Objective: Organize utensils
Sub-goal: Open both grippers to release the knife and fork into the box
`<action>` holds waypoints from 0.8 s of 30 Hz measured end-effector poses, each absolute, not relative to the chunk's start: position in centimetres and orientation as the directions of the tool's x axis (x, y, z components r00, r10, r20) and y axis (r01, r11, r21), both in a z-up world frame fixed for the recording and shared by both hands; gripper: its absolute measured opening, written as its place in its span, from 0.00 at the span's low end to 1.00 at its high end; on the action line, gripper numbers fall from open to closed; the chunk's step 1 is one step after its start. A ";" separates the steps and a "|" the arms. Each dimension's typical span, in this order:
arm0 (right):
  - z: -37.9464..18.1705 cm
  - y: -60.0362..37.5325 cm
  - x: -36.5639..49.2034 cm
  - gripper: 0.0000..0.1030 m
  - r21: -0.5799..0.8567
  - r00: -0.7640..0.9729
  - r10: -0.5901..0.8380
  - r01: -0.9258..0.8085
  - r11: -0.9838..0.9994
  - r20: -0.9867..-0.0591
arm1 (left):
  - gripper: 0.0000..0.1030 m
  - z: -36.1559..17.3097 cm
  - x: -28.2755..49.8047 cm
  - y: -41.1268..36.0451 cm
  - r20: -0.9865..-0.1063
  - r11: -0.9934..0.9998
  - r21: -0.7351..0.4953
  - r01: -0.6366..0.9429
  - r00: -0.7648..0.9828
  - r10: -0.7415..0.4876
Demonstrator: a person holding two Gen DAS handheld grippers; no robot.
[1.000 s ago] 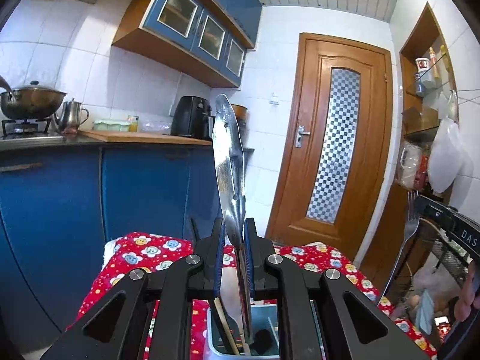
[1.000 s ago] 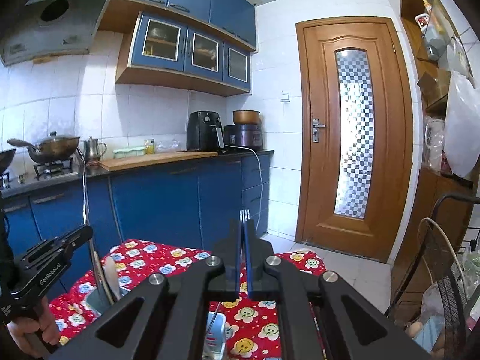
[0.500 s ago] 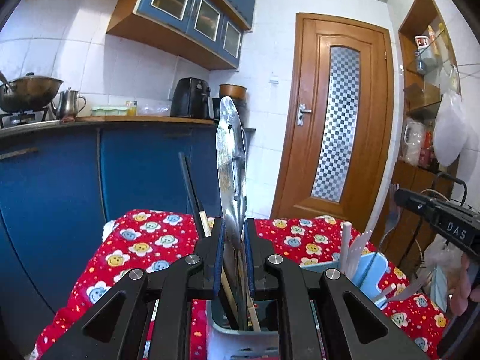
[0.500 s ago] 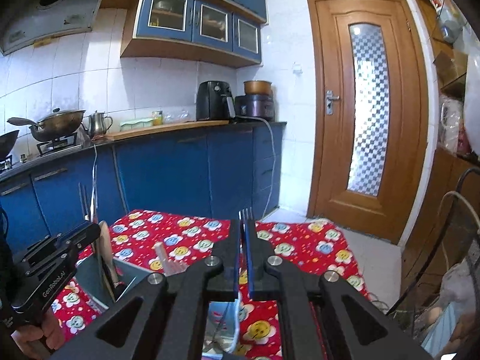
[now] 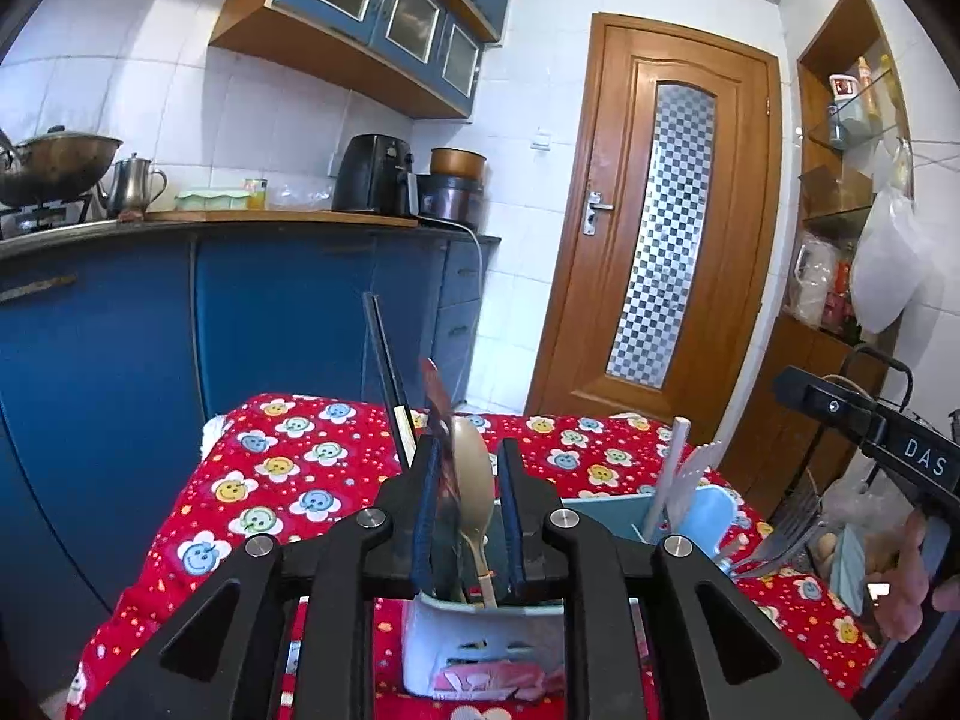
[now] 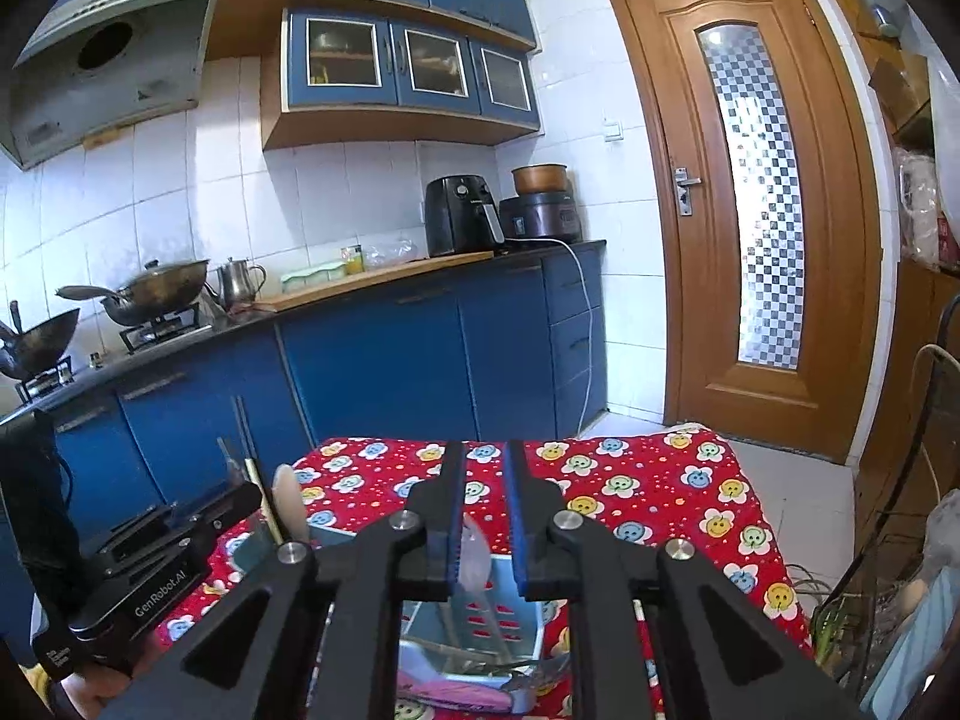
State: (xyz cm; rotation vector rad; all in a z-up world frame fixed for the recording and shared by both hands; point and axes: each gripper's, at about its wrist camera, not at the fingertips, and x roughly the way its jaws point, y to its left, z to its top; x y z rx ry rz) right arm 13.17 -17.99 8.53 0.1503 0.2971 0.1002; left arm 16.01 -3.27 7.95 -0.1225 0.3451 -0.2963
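The long steel spatula (image 5: 433,402) now stands loose in the pale plastic utensil caddy (image 5: 480,642); the left gripper (image 5: 465,516) has released it, jaws parted; the right gripper (image 6: 485,516), likewise spread, has dropped its fork, so both placements look done.

Your glossy metal spoon (image 5: 472,480) sits in a smooth pale plastic holder (image 5: 480,648), on the surface's printed red cloth (image 5: 270,480).

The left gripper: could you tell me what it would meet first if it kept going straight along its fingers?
Most likely the pale spoon standing between its open fingers in the white utensil holder. The left gripper is already over it, though depth is hard to judge.
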 end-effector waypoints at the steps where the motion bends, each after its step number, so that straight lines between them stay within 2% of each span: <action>1: 8.6 -17.9 12.9 0.14 0.166 0.951 0.125 -0.080 0.983 -0.282 | 0.19 8.1 15.7 -3.2 -0.316 0.949 -0.173 0.264 0.898 -0.307; 11: 9.0 -16.9 10.4 0.16 0.199 0.944 0.162 -0.106 0.974 -0.288 | 0.19 8.7 13.2 -2.3 -0.356 0.945 -0.180 0.274 0.877 -0.322; 24: 6.7 -15.5 8.2 0.17 0.250 0.889 0.220 -0.125 0.960 -0.401 | 0.20 8.4 9.9 -1.6 -0.446 0.960 -0.131 0.246 0.851 -0.279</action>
